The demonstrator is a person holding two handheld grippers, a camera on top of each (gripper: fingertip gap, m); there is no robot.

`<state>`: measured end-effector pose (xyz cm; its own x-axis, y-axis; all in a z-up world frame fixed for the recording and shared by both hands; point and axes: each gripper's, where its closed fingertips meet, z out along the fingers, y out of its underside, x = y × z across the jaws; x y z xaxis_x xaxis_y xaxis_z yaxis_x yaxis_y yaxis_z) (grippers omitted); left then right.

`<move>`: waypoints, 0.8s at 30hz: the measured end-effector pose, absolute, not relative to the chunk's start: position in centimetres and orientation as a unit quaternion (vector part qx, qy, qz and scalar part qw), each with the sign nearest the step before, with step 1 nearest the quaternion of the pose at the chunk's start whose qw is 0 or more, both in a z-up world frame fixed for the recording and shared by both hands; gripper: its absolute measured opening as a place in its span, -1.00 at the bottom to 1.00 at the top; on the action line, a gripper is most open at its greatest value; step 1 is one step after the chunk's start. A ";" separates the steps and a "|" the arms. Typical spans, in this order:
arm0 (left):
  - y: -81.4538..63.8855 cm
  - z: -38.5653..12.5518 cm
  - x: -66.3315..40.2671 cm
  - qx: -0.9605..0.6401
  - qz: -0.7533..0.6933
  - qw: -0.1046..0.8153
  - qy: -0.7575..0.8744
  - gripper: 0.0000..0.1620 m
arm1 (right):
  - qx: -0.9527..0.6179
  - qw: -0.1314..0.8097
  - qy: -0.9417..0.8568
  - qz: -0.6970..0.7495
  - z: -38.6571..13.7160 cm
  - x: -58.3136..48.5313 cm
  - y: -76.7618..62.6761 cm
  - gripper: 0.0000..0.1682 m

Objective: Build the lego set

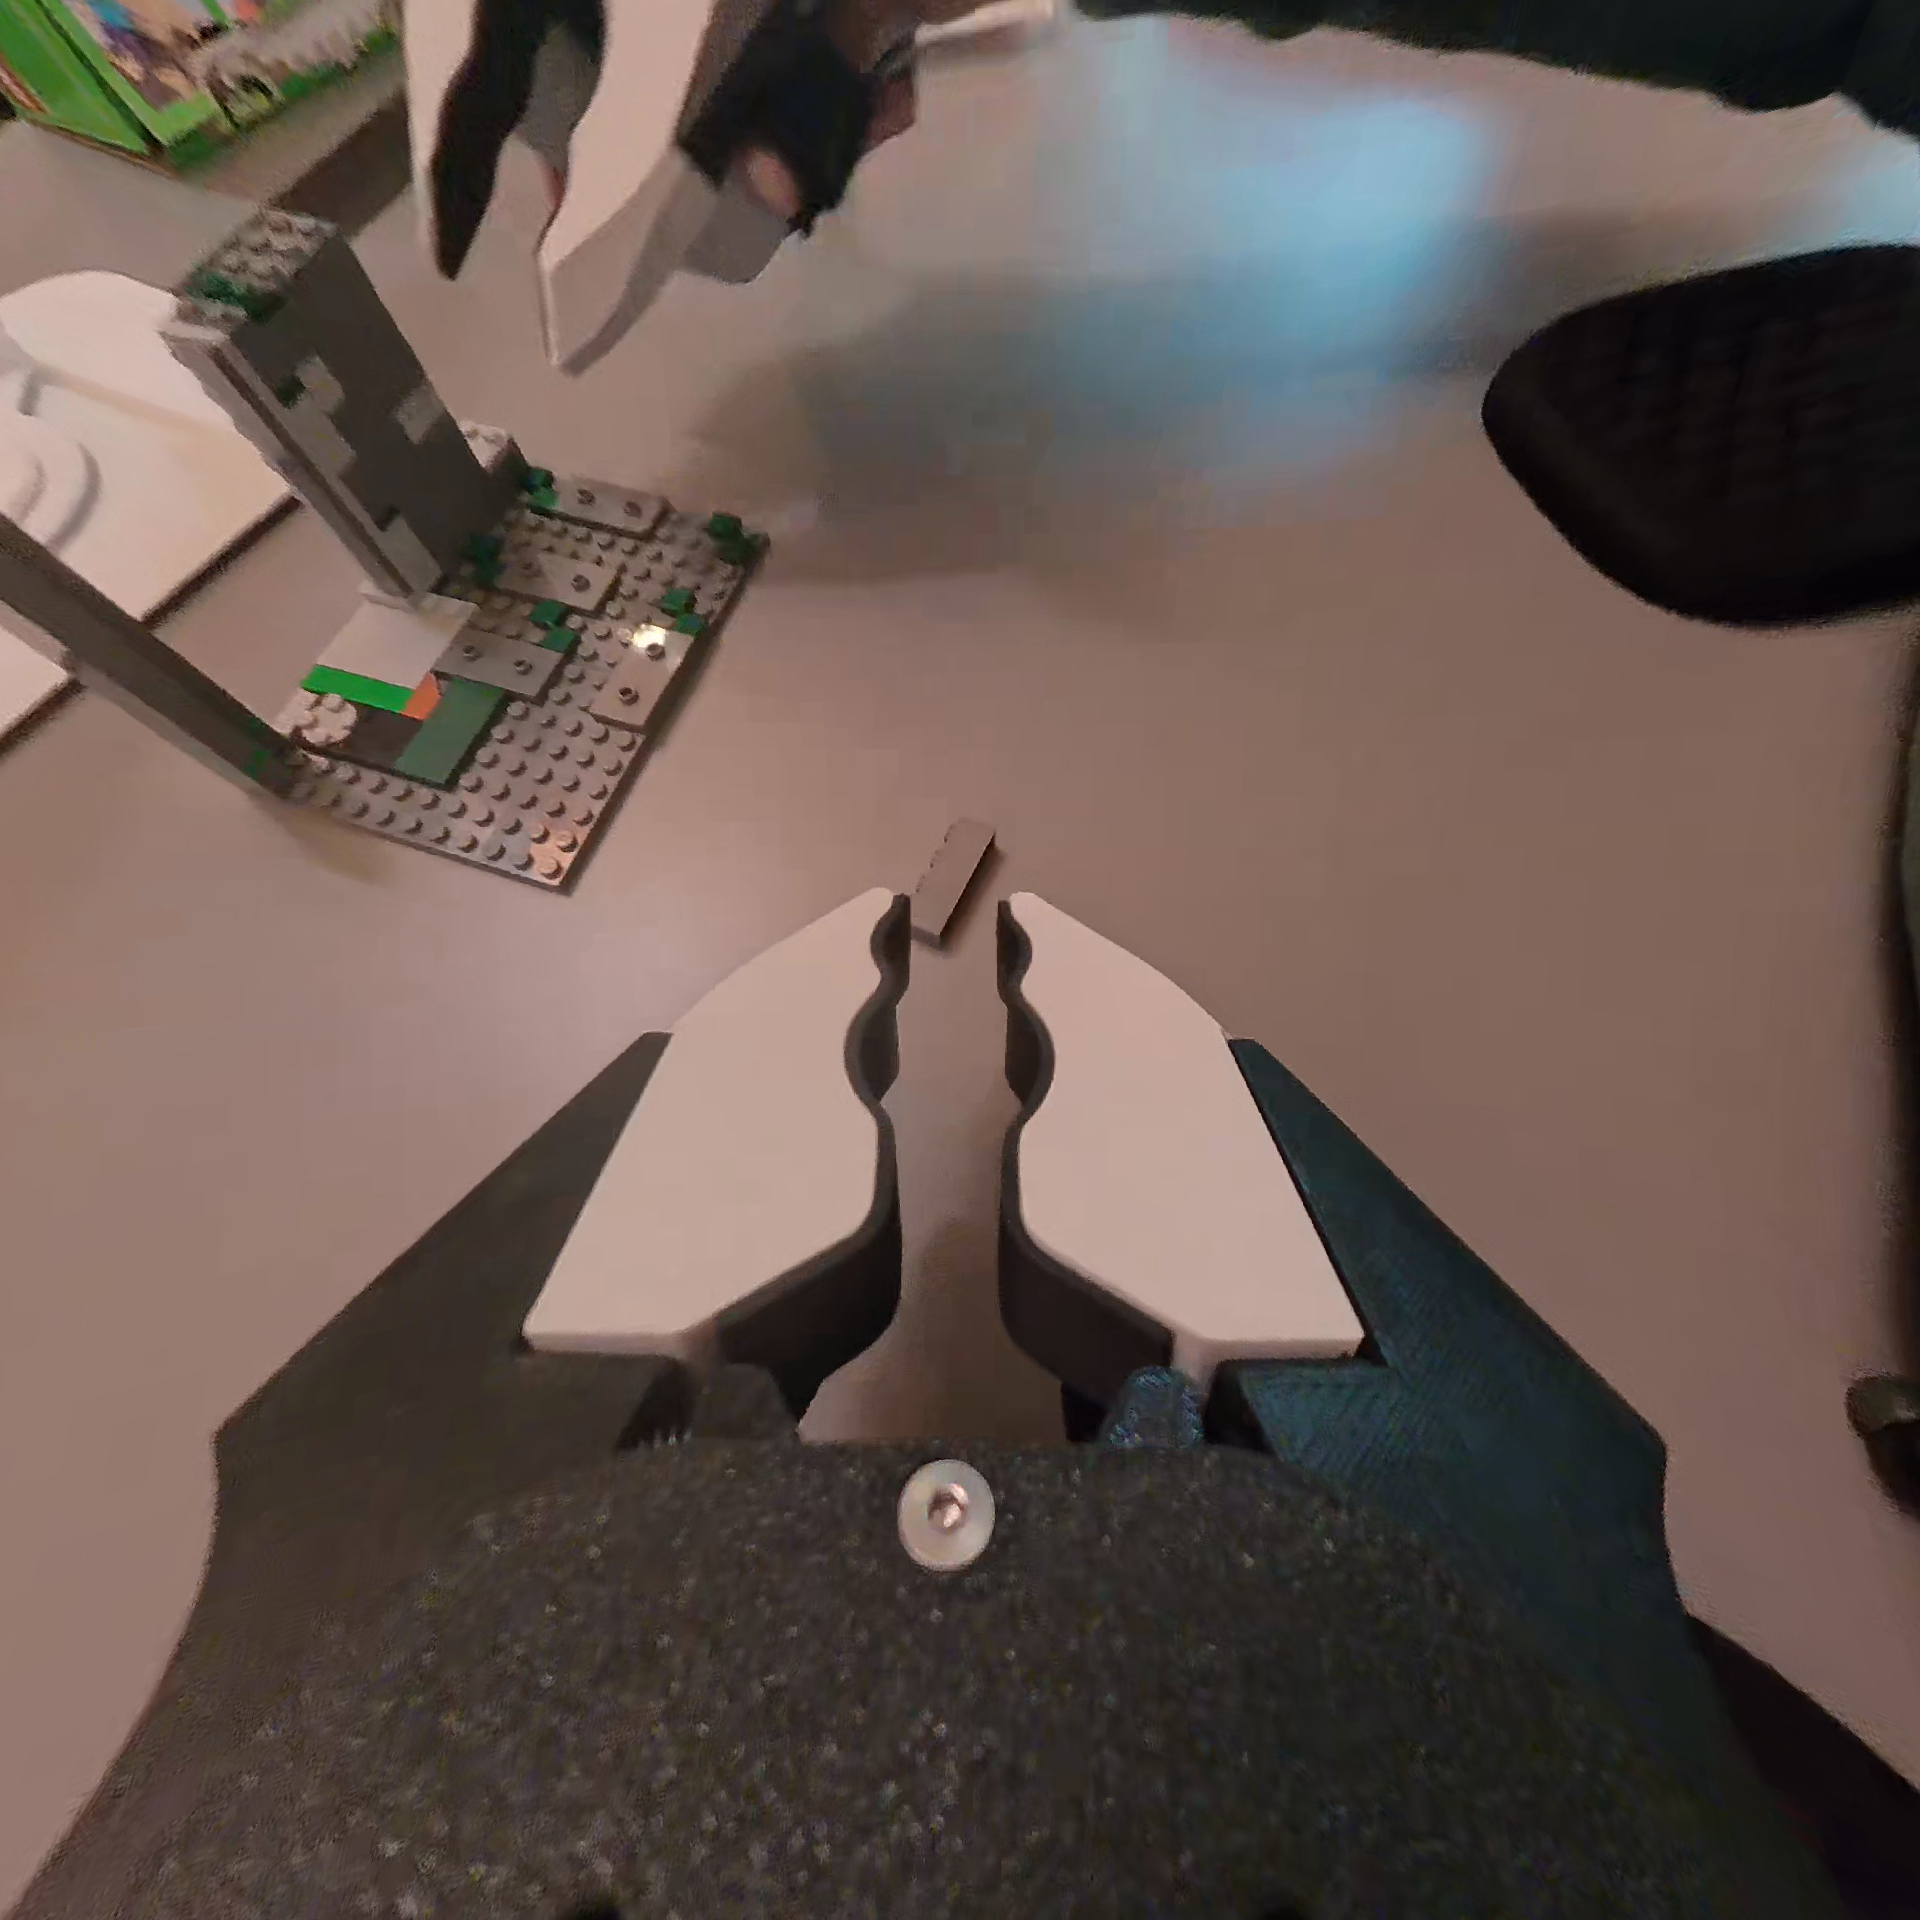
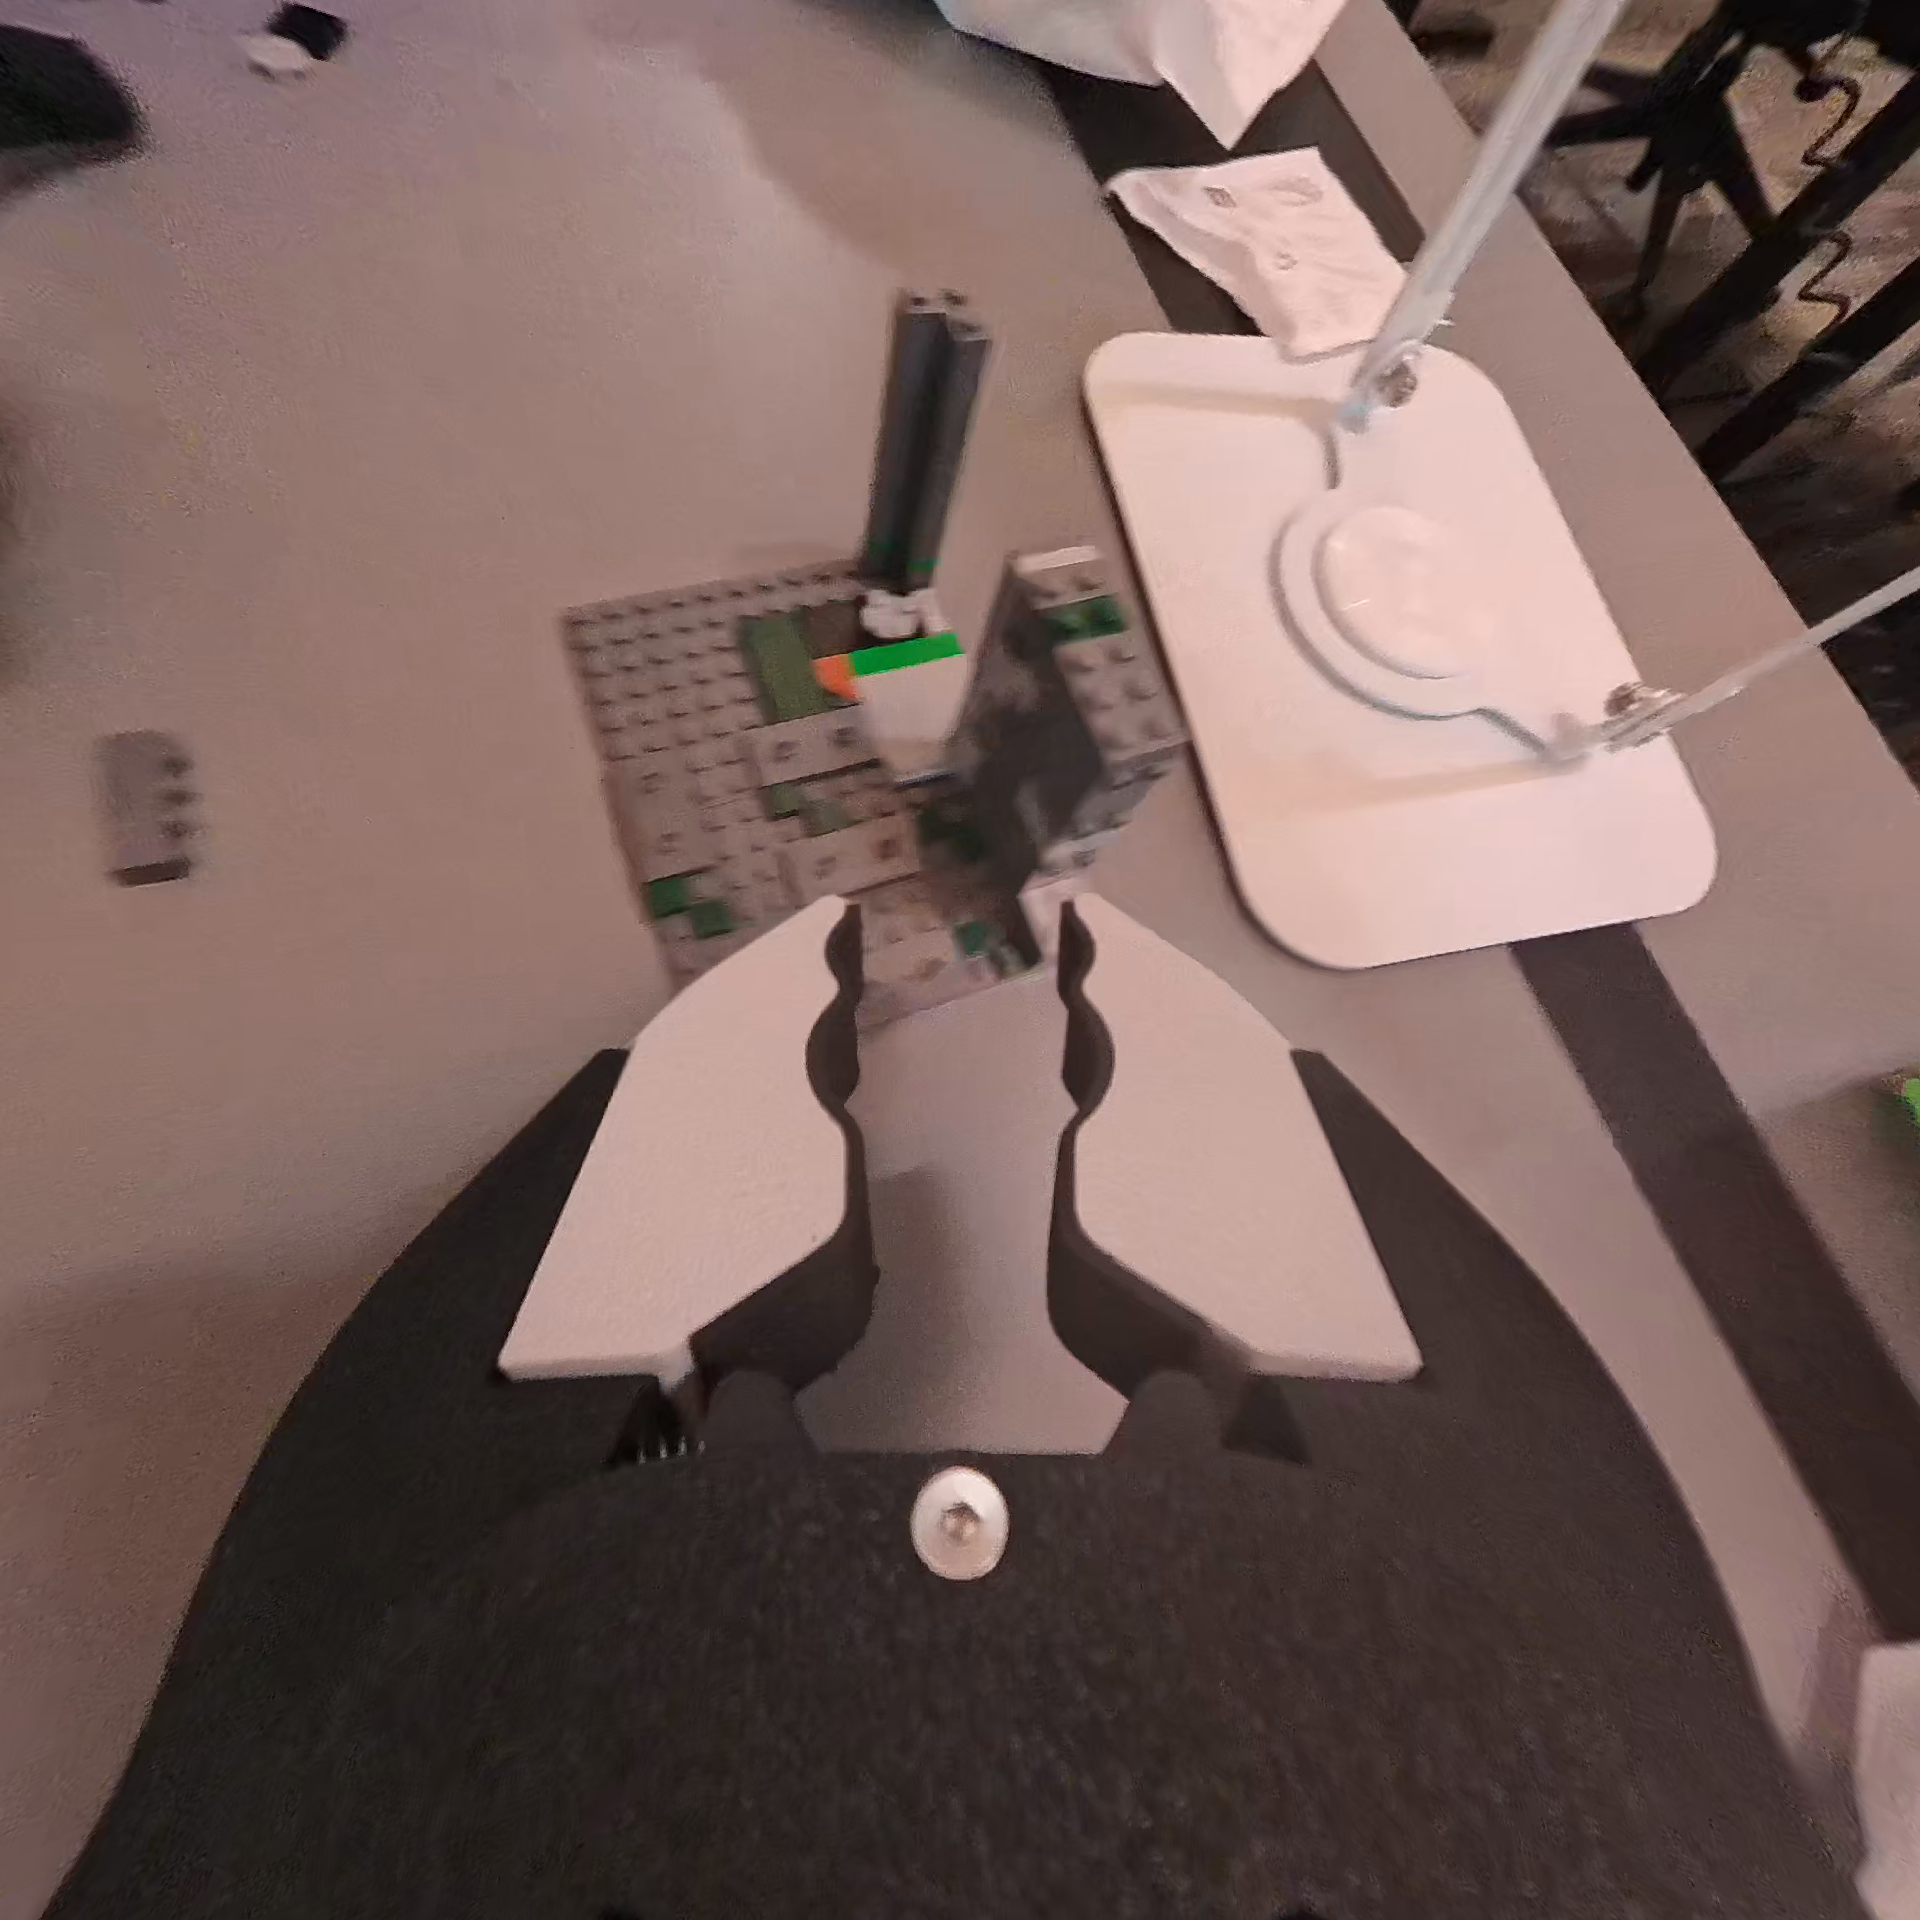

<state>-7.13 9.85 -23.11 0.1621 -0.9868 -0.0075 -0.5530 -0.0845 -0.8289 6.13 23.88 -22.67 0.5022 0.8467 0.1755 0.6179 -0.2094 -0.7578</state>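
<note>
Flanking lego build [image 2: 831,748], lamp base [image 2: 1403,644], loose grey brick [image 2: 151,805]

grey baseplate [image 2: 665,727], white lamp base [image 2: 1455,810]

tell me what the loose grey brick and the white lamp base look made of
Loose grey brick: likely hard moulded plastic, matte, with crisp straight edges. White lamp base: smooth and faintly glossy, with soft sheen and rounded corners; painted metal or plastic, cannot tell which.
</note>
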 end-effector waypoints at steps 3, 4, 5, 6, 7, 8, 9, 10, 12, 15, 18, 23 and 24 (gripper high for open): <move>9.4 -22.5 -7.4 -0.672 -0.311 0.375 0.558 -0.84 | -0.764 0.386 -0.495 0.148 -23.4 5.7 26.8 -0.49; 9.3 -22.5 -7.6 -0.673 -0.311 0.376 0.555 -0.84 | -0.763 0.378 -0.499 0.157 -23.7 5.4 27.3 -0.49; 9.2 -22.5 -7.8 -0.675 -0.309 0.378 0.553 -0.84 | -0.761 0.370 -0.505 0.168 -24.0 4.9 27.7 -0.53; 9.1 -22.6 -8.1 -0.677 -0.307 0.378 0.552 -0.84 | -0.757 0.363 -0.513 0.179 -24.2 4.4 27.8 -0.63; 9.1 -22.6 -8.3 -0.679 -0.307 0.379 0.549 -0.84 | -0.751 0.359 -0.522 0.189 -24.3 3.8 27.9 -0.73; 9.1 -22.6 -8.5 -0.680 -0.308 0.380 0.546 -0.84 | -0.744 0.358 -0.528 0.198 -24.3 3.2 27.9 -0.74; 9.1 -22.5 -8.7 -0.682 -0.310 0.381 0.543 -0.84 | -0.738 0.357 -0.533 0.209 -24.2 2.5 28.0 -0.76; 9.1 -22.5 -8.8 -0.682 -0.312 0.382 0.540 -0.85 | -0.731 0.358 -0.538 0.219 -24.1 1.7 28.0 -0.78; 9.2 -22.5 -9.0 -0.683 -0.314 0.384 0.535 -0.85 | -0.715 0.364 -0.549 0.232 -23.8 -0.1 28.4 -0.79; 9.2 -22.3 -8.8 -0.682 -0.320 0.386 0.532 -0.85 | -0.681 0.367 -0.583 0.250 -23.4 -3.2 29.0 -0.79; 9.1 -22.1 -8.7 -0.680 -0.319 0.390 0.533 -0.85 | -0.639 0.351 -0.631 0.265 -23.1 -6.1 29.3 -0.79; 8.8 -22.0 -8.7 -0.680 -0.321 0.394 0.529 -0.85 | -0.585 0.299 -0.697 0.286 -23.4 -9.1 29.8 -0.79; 8.8 -22.0 -8.7 -0.679 -0.322 0.394 0.529 -0.85 | -0.577 0.291 -0.707 0.287 -23.5 -9.5 29.9 -0.79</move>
